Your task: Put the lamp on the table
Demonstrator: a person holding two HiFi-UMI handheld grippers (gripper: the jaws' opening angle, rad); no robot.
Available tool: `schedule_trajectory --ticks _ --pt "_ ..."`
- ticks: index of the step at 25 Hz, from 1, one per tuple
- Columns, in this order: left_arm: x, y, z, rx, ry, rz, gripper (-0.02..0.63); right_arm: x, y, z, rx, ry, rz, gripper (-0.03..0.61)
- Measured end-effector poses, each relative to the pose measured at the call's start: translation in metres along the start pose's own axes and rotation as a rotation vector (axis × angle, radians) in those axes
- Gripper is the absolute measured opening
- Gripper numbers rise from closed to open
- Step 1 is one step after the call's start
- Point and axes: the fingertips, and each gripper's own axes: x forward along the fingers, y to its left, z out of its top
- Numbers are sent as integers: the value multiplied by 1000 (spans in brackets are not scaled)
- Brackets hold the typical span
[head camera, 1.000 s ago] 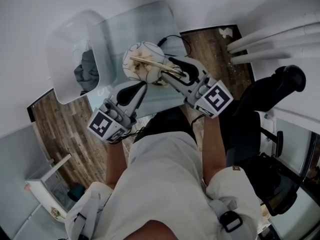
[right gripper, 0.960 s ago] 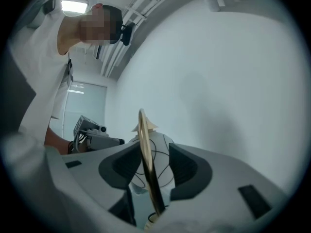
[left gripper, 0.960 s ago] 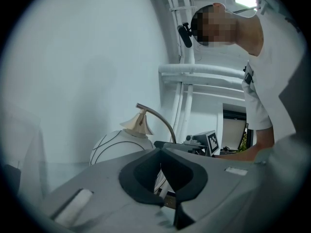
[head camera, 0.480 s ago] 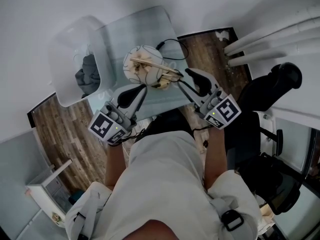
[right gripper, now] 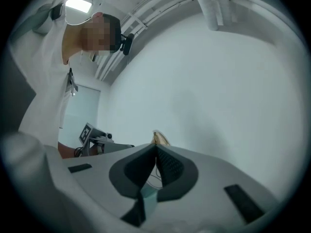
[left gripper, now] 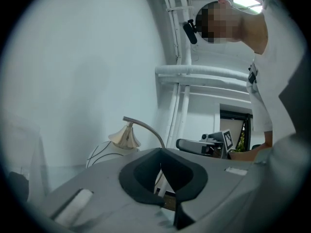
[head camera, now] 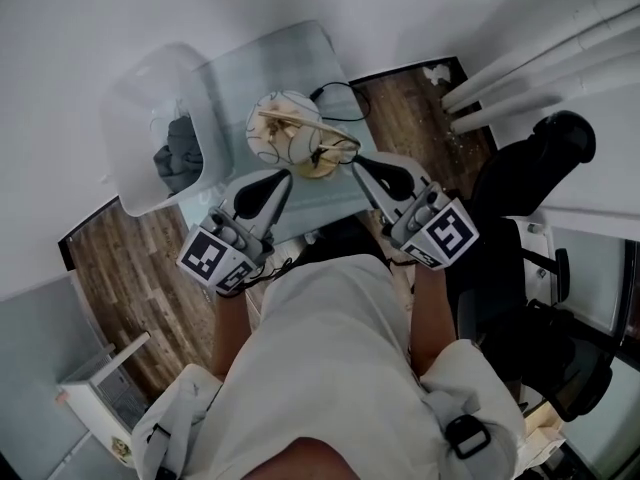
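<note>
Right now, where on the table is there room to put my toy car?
The far end of the glass table is bare, bordered by the clear bin, the wall and the lamp. The middle and right side are crowded by the lamp and its cord.

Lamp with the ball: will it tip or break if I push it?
The lamp probably tips easily: its round globe and thin curved arm look top-heavy. The globe looks thin, so likely fragile. On the smooth glass table it may slide first.
</note>
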Motion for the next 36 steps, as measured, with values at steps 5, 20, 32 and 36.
schedule_trajectory --ticks 5,20,32,36 --pt "-2 -10 1 5 1 9 0 11 23 -11 16 48 -7 -2" --pt "-5 -12 -10 -14 6 52 0 22 42 -14 46 50 37 -2" --pt "-4 -12 -22 -41 31 54 0 22 47 -24 74 86 55 -2" --pt "-4 -7 -25 -36 35 50 0 26 41 -21 13 38 59 -2"
